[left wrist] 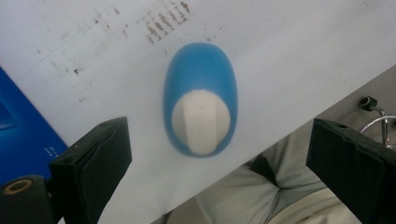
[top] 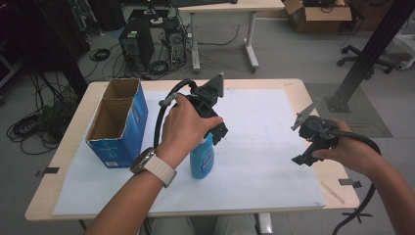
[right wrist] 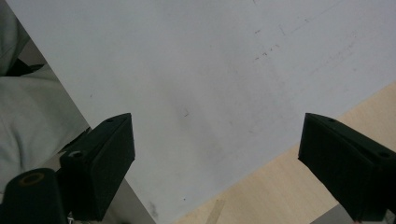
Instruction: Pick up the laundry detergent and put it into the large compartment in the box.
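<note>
**Left gripper poised over the blue bottle**

A blue bottle [top: 202, 161] with a white cap stands upright on the white sheet [top: 264, 147] that covers the table [top: 68, 142], near the front edge and left of centre. The left gripper [top: 218, 128] hangs directly above it, pointing down. In the left gripper view the bottle [left wrist: 201, 100] is seen from the top, its cap toward 6 o'clock, lying between the two jaws, which are spread wide and clear of it on both sides.

An open blue cardboard box [top: 119, 122] stands at about 9 o'clock from the bottle, near but apart.

The right gripper [top: 308, 147] is held well off at 3 o'clock, over the sheet's right edge. In the right gripper view its jaws are spread wide with nothing between them, above bare sheet and table edge.
</note>
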`<state>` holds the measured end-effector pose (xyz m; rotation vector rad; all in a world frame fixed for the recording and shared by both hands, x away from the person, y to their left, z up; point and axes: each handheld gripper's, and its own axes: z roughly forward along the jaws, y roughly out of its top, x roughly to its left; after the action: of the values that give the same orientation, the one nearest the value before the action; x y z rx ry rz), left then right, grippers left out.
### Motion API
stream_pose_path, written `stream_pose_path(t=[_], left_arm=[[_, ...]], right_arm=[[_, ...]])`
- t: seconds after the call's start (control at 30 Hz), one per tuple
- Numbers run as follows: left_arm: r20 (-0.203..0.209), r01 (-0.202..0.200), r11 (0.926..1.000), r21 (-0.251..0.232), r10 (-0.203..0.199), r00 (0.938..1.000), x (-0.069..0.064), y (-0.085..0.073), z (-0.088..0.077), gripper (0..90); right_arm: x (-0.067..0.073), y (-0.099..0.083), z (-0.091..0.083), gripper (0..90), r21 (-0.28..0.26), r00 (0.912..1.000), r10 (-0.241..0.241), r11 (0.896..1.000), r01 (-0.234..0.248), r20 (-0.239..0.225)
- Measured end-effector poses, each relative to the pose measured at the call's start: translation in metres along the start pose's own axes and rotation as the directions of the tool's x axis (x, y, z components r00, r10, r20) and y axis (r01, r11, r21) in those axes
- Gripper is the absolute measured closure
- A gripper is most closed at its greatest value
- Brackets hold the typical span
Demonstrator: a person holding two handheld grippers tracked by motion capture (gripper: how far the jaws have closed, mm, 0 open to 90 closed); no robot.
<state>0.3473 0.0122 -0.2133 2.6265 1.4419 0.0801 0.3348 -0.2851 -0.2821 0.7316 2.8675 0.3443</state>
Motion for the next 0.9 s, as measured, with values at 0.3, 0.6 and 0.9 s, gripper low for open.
stream_pose_path(t=[0.3, 0.6, 0.9], left_arm=[[-0.011, 0.009, 0.9999, 0.008, -0.009, 0.9999, 0.0, 0.002, 0.014, 7.1], [-0.02, 0.02, 0.9997, 0.017, -0.019, 0.9996, 0.0, 0.002, 0.026, 7.2], [-0.022, 0.034, 0.9992, 0.023, -0.033, 0.9992, 0.002, 0.002, 0.039, 7.2]], right_arm=[[0.0, -0.001, 0.001, 10.7, -0.002, 1.0, 0.002, 1.0, -0.002, 0.0], [-0.001, -0.002, 0.003, 10.7, -0.003, 1.0, 0.006, 1.0, -0.006, -0.003], [-0.001, -0.002, 0.005, 10.6, -0.002, 1.0, 0.007, 1.0, -0.007, -0.005]])
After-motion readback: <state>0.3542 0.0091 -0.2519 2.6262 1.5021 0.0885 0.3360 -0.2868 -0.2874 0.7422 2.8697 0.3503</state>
